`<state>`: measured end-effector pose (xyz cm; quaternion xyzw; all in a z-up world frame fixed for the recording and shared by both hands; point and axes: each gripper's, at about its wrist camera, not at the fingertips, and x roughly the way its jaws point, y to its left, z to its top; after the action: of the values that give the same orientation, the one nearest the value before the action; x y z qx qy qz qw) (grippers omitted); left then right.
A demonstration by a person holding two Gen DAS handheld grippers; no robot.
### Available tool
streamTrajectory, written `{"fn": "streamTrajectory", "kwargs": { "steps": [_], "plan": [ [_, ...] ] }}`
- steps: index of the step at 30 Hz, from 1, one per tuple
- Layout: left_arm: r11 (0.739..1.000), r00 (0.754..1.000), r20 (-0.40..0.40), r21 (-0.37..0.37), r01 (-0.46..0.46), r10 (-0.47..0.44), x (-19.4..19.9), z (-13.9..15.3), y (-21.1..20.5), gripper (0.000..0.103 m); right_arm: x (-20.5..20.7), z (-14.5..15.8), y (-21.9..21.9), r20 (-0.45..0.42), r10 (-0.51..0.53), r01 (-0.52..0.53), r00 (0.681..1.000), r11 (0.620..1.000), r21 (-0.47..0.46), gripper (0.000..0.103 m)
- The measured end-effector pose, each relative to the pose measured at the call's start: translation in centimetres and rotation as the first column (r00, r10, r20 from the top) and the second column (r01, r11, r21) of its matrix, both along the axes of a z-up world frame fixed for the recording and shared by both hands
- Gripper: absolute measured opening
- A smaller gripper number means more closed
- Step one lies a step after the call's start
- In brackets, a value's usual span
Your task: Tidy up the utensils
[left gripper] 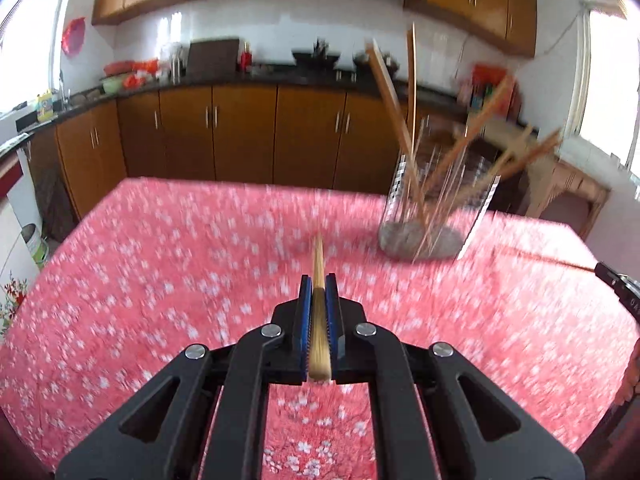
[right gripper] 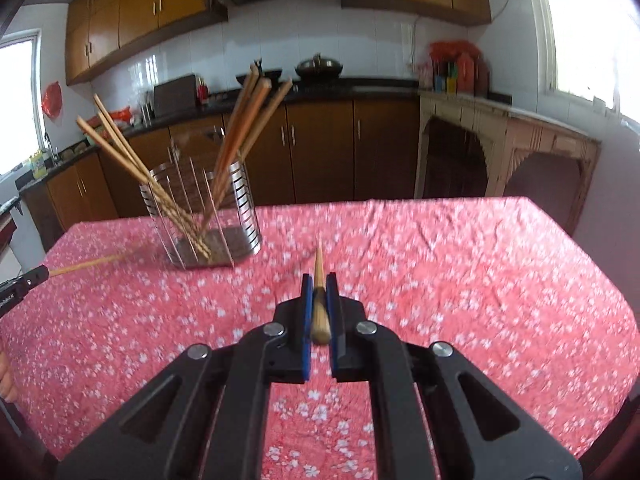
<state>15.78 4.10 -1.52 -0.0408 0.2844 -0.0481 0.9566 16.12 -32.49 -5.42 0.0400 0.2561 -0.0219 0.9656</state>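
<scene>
My left gripper (left gripper: 319,280) is shut on a wooden chopstick (left gripper: 318,264) that runs forward between its blue pads, held above the pink floral tablecloth (left gripper: 160,260). My right gripper (right gripper: 319,280) is shut on a second chopstick (right gripper: 319,268), tip pointing ahead. A slotted metal utensil holder (right gripper: 208,220) with several chopsticks leaning out stands on the table; in the left wrist view the holder (left gripper: 436,208) is ahead to the right. In the right wrist view the left gripper (right gripper: 24,280) shows at the left edge with its chopstick (right gripper: 92,262) pointing toward the holder.
The right gripper's tip (left gripper: 616,280) pokes in at the right edge of the left wrist view. Behind the table run brown kitchen cabinets (left gripper: 240,136) and a dark countertop (right gripper: 340,84) with pots. A carved wooden side table (right gripper: 500,148) stands at the right.
</scene>
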Motion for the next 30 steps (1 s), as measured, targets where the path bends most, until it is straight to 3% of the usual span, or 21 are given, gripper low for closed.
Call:
{"fn": "streamTrajectory", "kwargs": {
  "steps": [9,24,30],
  "plan": [
    [0.996,0.990,0.133,-0.079,-0.028,0.038,-0.4,4.6,1.3,0.007,-0.6,4.6,-0.3,0.151,0.025,-0.032,0.988,0.999,0.043,0.008],
    [0.995,0.987,0.155,-0.092,-0.040,0.054,0.6,6.3,1.0,0.007,0.7,7.3,0.1,0.205,0.049,-0.065,0.978,0.995,0.076,0.008],
    [0.994,0.975,0.218,-0.103,-0.026,0.048,1.0,11.3,1.1,0.007,0.5,12.1,-0.2,0.274,0.090,-0.130,0.957,0.983,0.132,0.008]
  ]
}}
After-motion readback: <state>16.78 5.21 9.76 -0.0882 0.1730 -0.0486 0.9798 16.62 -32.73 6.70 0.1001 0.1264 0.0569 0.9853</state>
